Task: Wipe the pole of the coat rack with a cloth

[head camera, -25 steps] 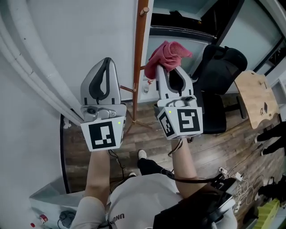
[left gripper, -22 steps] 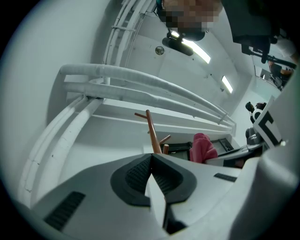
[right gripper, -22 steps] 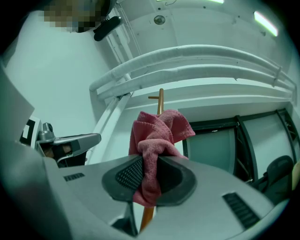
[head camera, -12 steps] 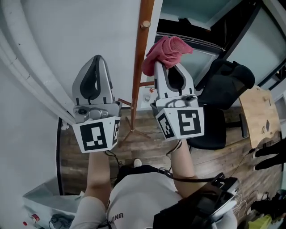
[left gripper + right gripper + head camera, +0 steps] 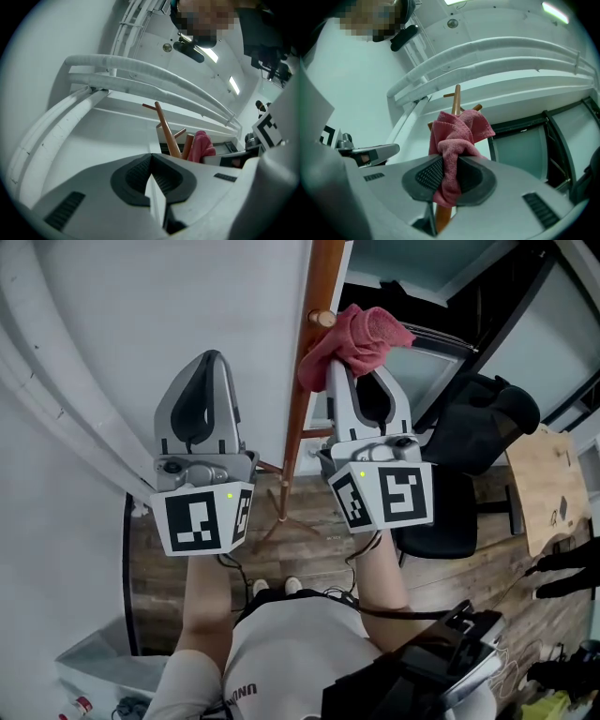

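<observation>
The pink cloth is pinched between the jaws of the right hand-held gripper and is bunched just past its tips. It is held close to the wooden pole of the coat rack, which rises just to that gripper's left, while both forearms are held raised and roughly parallel and the left hand-held gripper is kept on the pole's far side, its jaws pressed together on nothing. Compared with a second ago, the cloth has been brought up level with a peg. The pole's top is cut off by the head view's edge, and whether cloth and pole actually touch cannot be made out.
</observation>
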`<state>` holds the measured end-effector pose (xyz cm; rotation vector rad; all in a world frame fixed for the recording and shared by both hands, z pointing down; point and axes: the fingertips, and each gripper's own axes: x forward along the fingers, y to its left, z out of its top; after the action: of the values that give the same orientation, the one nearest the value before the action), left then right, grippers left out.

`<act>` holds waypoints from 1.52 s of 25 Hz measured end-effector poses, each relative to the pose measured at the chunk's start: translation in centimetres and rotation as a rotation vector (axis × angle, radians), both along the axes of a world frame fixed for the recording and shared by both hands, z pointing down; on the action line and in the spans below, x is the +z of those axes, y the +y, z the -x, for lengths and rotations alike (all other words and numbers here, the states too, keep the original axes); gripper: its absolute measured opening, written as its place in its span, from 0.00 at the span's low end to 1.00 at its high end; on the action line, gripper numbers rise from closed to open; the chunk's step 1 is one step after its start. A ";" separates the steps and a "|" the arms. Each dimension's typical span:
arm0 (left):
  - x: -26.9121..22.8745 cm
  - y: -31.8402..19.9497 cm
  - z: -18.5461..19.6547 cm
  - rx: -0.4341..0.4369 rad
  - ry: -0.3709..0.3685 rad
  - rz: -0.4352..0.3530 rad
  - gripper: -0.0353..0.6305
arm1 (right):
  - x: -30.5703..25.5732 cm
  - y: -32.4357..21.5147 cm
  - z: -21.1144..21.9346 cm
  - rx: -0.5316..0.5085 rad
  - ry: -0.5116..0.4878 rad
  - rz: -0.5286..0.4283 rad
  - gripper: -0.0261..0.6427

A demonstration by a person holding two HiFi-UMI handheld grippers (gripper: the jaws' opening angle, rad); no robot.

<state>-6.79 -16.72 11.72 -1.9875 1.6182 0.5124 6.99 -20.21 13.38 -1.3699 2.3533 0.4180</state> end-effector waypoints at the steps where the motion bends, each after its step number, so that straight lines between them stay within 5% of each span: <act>1: 0.0 -0.2 0.1 0.009 0.002 0.007 0.07 | -0.1 -0.2 0.1 0.004 -0.004 -0.001 0.15; 18: 1.0 -0.8 1.7 0.106 0.005 0.037 0.07 | 1.5 -1.2 2.1 0.056 0.014 0.015 0.15; 38: 0.8 -1.3 2.3 0.122 0.009 0.057 0.07 | 3.5 -2.5 2.1 0.080 0.040 0.085 0.15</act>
<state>-9.06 -18.02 12.50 -2.1392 1.5393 0.5261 4.85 -22.70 16.83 -1.5120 2.3790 0.3755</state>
